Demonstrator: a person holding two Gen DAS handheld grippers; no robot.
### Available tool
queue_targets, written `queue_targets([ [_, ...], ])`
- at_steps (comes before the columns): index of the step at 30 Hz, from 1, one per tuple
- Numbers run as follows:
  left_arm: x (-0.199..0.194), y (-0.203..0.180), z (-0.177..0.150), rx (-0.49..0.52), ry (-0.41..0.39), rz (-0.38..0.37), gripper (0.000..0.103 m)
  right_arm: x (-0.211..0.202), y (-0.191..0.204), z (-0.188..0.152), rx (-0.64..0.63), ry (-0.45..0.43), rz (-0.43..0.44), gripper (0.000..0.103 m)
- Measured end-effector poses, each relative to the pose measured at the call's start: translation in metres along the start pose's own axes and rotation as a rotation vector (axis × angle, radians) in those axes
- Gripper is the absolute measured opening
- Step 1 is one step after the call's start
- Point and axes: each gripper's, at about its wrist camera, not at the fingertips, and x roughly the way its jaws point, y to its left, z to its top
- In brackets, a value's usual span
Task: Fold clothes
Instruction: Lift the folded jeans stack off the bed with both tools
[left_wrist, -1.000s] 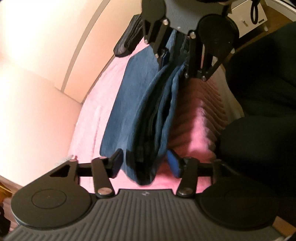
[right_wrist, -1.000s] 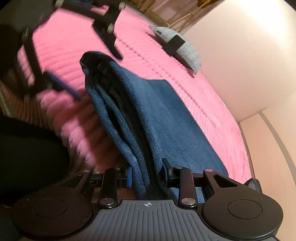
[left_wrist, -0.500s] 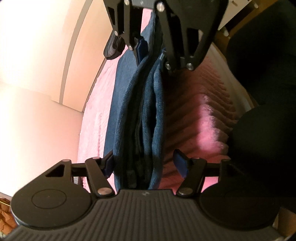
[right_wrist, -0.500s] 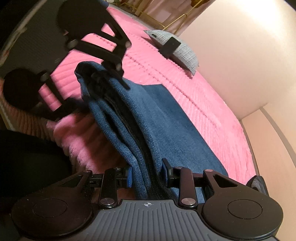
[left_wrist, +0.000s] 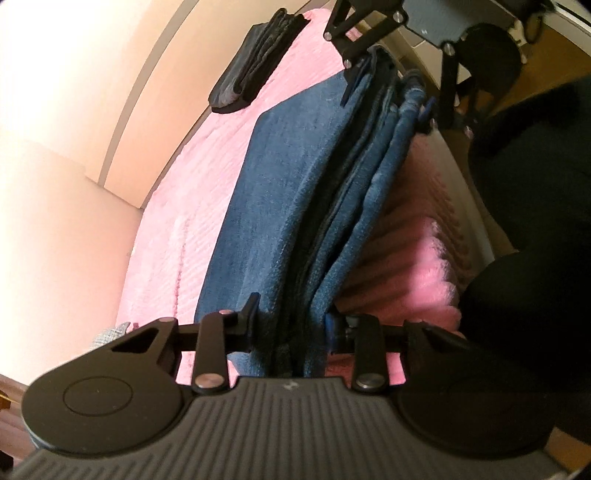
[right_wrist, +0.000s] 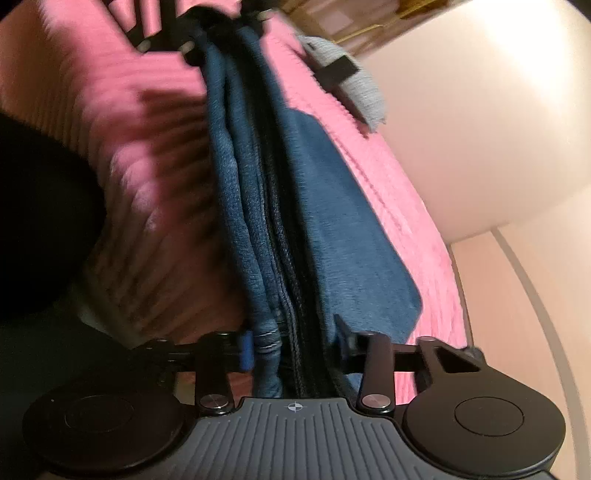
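Both tools, left (left_wrist: 291, 321) and right (right_wrist: 295, 343), clamp the folded jeans (left_wrist: 295, 192); only left view shows dark folded clothes (left_wrist: 255, 62).

Right wrist view: far end of folded jeans (right_wrist: 255, 192) and left gripper (right_wrist: 207, 40) smeared by motion blur, gripper cut by top edge. Left wrist view: right gripper (left_wrist: 388, 77) cropped at top; inner denim layers too dark to count
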Motion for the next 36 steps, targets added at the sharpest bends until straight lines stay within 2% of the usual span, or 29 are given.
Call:
queue_targets([
  [4, -0.009, -0.015, -0.002, 0.015, 0.009, 0.004, 0.027, -0.008, 0.009, 0.000, 0.022, -0.003, 0.041, 0.037],
  [6, -0.010, -0.025, -0.004, 0.017, 0.019, -0.001, 0.027, -0.007, 0.017, -0.003, 0.030, -0.001, 0.040, 0.045],
  [7, -0.011, -0.030, -0.005, 0.018, 0.024, -0.004, 0.027, -0.011, 0.015, -0.006, 0.077, -0.001, 0.040, 0.047],
  [9, -0.007, -0.043, -0.006, 0.043, 0.041, -0.012, 0.028, -0.026, 0.002, -0.012, 0.243, 0.000, 0.051, 0.065],
  [12, -0.007, -0.042, -0.005, 0.028, 0.042, -0.011, 0.028, -0.047, -0.018, -0.021, 0.492, 0.000, 0.067, 0.080],
  [13, -0.007, -0.040, -0.005, 0.021, 0.041, -0.013, 0.028, -0.054, -0.026, -0.029, 0.620, -0.001, 0.080, 0.083],
  [15, -0.005, -0.032, -0.003, -0.003, 0.039, -0.029, 0.028, -0.062, -0.045, -0.061, 0.997, -0.022, 0.154, 0.094],
  [18, -0.007, -0.020, 0.000, -0.043, 0.040, -0.058, 0.028, -0.063, -0.058, -0.117, 1.598, -0.088, 0.299, 0.100],
  [20, -0.008, -0.012, 0.001, -0.063, 0.039, -0.076, 0.028, -0.050, -0.054, -0.148, 1.926, -0.131, 0.392, 0.102],
  [23, -0.008, -0.002, 0.005, -0.069, 0.039, -0.091, 0.028, -0.023, -0.041, -0.178, 2.287, -0.216, 0.522, 0.102],
  [26, -0.009, 0.002, 0.008, -0.059, 0.042, -0.091, 0.028, -0.002, -0.023, -0.191, 2.503, -0.309, 0.605, 0.103],
  [29, -0.012, 0.000, 0.006, -0.060, 0.049, -0.095, 0.028, 0.012, -0.020, -0.192, 2.571, -0.378, 0.602, 0.102],
  [32, -0.016, -0.003, 0.002, -0.067, 0.054, -0.100, 0.028, 0.020, -0.024, -0.186, 2.574, -0.374, 0.628, 0.102],
  [35, -0.020, -0.002, 0.001, -0.073, 0.052, -0.104, 0.028, 0.022, -0.029, -0.181, 2.542, -0.379, 0.608, 0.102],
  [36, -0.020, -0.001, 0.001, -0.075, 0.051, -0.104, 0.028, 0.023, -0.029, -0.180, 2.539, -0.384, 0.599, 0.099],
])
